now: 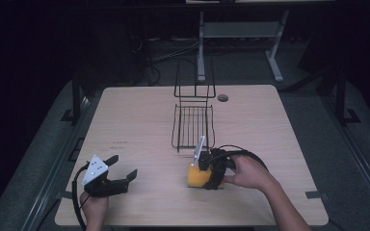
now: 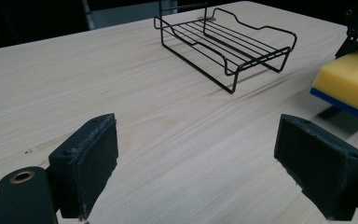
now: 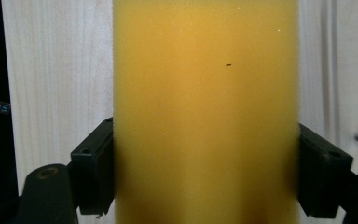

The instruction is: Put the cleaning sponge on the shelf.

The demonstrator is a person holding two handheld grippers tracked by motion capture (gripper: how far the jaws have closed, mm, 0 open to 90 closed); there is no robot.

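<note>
The right claw [image 1: 207, 174] is clamped on a yellow sponge [image 3: 205, 112], one jaw pressed against each side of it, low over the bench [image 1: 139, 120]. Just beyond this claw stands a black wire rack [image 1: 192, 126]. Well off to its left, the left claw [image 1: 120, 172] rests with jaws wide apart, holding nothing.

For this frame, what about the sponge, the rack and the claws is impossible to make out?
- Sponge: its ends are cut off by the right gripper view's top and bottom edges.
- Sponge's blue layer: cut off by the left gripper view's right edge.
- Right claw: in the high view its jaws are hidden behind its own body.
- Wire rack: its upright back fades into the dark floor in the high view.
</note>
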